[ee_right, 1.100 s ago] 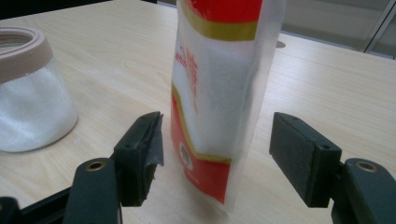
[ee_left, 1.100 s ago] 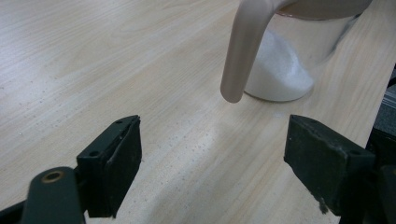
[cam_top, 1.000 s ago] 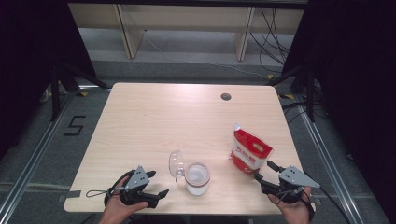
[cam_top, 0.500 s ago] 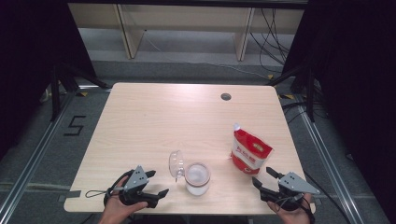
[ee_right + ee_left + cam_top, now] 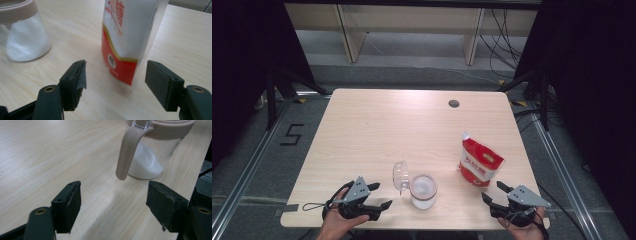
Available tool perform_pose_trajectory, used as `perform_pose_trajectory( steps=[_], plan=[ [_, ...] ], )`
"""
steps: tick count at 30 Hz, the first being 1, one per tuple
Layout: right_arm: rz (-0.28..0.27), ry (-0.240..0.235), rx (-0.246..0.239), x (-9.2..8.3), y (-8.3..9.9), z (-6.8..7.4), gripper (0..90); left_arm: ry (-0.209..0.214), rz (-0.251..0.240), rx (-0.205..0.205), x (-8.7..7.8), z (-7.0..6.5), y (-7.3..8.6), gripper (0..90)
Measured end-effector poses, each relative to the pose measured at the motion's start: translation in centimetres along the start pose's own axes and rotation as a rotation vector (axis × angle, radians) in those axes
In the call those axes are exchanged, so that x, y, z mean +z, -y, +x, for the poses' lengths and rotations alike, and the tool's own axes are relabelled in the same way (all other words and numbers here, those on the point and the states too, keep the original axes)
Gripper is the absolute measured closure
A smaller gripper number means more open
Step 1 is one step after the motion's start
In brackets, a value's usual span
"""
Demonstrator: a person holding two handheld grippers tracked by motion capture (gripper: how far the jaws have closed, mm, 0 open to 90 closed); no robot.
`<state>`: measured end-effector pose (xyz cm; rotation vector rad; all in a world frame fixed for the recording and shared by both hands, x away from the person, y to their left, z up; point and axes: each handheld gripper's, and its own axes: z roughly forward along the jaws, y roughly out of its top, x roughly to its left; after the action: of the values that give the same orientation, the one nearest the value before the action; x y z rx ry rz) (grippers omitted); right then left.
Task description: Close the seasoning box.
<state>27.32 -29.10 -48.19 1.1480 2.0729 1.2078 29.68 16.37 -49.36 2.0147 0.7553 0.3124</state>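
At five o'clock on the table [image 5: 362, 130], your right gripper [image 5: 493, 194] stands apart before the pouch [image 5: 478, 162], soft, light, slippery, so pinch it mid-body; your left gripper [image 5: 379, 195], just narrowed but empty, faces the jar [image 5: 423, 190].

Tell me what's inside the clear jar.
The clear jar holds white granules heaped at its bottom. Its lid is flipped open. Anything buried beneath the heap is covered.
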Motion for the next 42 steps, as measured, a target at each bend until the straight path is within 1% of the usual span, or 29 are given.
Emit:
perform_pose_trajectory(
  steps=[1,2,3,4,7,8,9,10,11,13,14,15,16,18,20,21,24,25,27,28,30,31,33,35,36,37,39,41,42],
  plan=[
    [0.0,0.0,0.0,0.0,0.0,0.0,34.0,0.0,0.0,0.0,0.0,0.0,0.0,35.7],
    [-0.01,-0.001,-0.033,0.1,0.0,-0.3,33.9,-0.009,0.016,0.02,-0.1,-0.1,-0.1,40.8],
    [-0.01,-0.001,-0.033,0.1,0.0,-0.3,33.9,-0.009,0.016,0.02,-0.1,-0.1,-0.1,45.9],
    [0.001,0.007,-0.024,0.0,0.0,-0.1,33.9,-0.017,-0.002,0.034,-0.3,-0.4,-0.3,51.8],
    [0.002,0.008,-0.036,0.1,0.0,-0.2,33.9,-0.027,-0.021,0.042,-0.5,-0.6,-0.7,66.3],
    [0.006,0.011,-0.038,0.0,0.0,-0.1,33.9,-0.022,-0.026,0.05,-0.6,-0.7,-0.8,66.3],
    [0.004,0.011,-0.038,-0.1,0.0,0.0,33.9,-0.027,-0.018,0.093,-0.8,-0.5,-1.1,72.7],
    [0.004,0.011,-0.038,-0.1,0.0,0.0,33.9,-0.027,-0.018,0.093,-0.8,-0.5,-1.1,75.7],
    [-0.002,0.007,-0.046,-0.1,-0.1,-0.1,33.9,-0.039,-0.018,0.064,-0.9,-0.8,-1.2,78.6],
    [-0.001,0.019,-0.053,-0.1,0.0,-0.1,34.0,-0.031,-0.031,0.062,-0.8,-1.0,-1.3,84.1],
    [-0.001,0.019,-0.053,-0.1,0.0,-0.1,34.0,-0.028,-0.035,0.054,-0.8,-1.1,-1.4,84.1],
    [0.002,0.026,-0.053,-0.1,0.0,-0.1,34.0,-0.025,-0.033,0.065,-0.8,-1.2,-1.7,86.3],
    [0.015,0.021,-0.034,-0.1,0.0,0.1,34.0,-0.025,-0.042,0.073,-0.8,-1.4,-2.2,89.3],
    [0.015,0.013,-0.018,-0.1,0.0,0.2,34.0,-0.027,-0.038,0.083,-0.9,-1.5,-2.5,89.4],
    [0.01,0.016,-0.05,0.0,0.0,0.0,34.1,-0.018,-0.045,0.081,-0.7,-1.9,-3.0,89.6],
    [0.012,0.016,-0.047,0.0,0.0,0.0,34.1,-0.022,-0.041,0.097,-0.8,-1.9,-3.2,89.6],
    [0.01,0.011,-0.043,0.1,0.1,-0.1,34.0,-0.01,-0.037,0.098,-0.8,-1.9,-3.5,89.6],
    [0.007,0.024,-0.056,0.0,0.0,-0.1,34.1,-0.013,-0.043,0.096,-0.8,-2.0,-3.6,89.6],
    [0.008,0.02,-0.056,0.1,0.1,-0.2,34.1,-0.015,-0.052,0.089,-0.7,-2.0,-3.8,89.6],
    [0.006,0.019,-0.058,0.1,0.1,-0.2,34.1,-0.021,-0.051,0.101,-0.8,-2.0,-3.9,89.6],
    [0.007,0.025,-0.065,0.1,0.0,-0.1,34.1,-0.011,-0.061,0.108,-0.7,-2.2,-4.2,89.6],
    [0.016,0.019,-0.044,0.0,0.0,0.0,34.1,-0.014,-0.07,0.118,-0.7,-2.4,-4.5,89.7],
    [0.017,0.021,-0.052,0.1,0.0,-0.1,34.1,-0.013,-0.064,0.128,-0.8,-2.4,-4.6,89.7],
    [0.016,0.013,-0.049,0.1,0.0,-0.1,34.1,-0.001,-0.082,0.127,-0.6,-2.7,-4.8,89.7],
    [0.018,0.015,-0.037,0.1,0.0,0.0,34.1,-0.006,-0.085,0.139,-0.6,-2.8,-4.9,89.7],
    [0.016,0.015,-0.063,0.1,0.0,-0.1,34.1,0.001,-0.085,0.13,-0.5,-2.9,-5.0,89.7],
    [0.016,0.019,-0.051,0.1,0.0,0.0,34.1,-0.006,-0.082,0.145,-0.5,-2.9,-5.0,89.7],
    [0.021,0.02,-0.051,0.1,0.0,0.1,34.0,-0.007,-0.082,0.135,-0.4,-3.0,-5.0,89.7],
    [0.034,0.022,-0.019,0.0,0.1,0.4,34.1,-0.009,-0.082,0.135,-0.4,-3.0,-5.0,89.7]
  ],
)
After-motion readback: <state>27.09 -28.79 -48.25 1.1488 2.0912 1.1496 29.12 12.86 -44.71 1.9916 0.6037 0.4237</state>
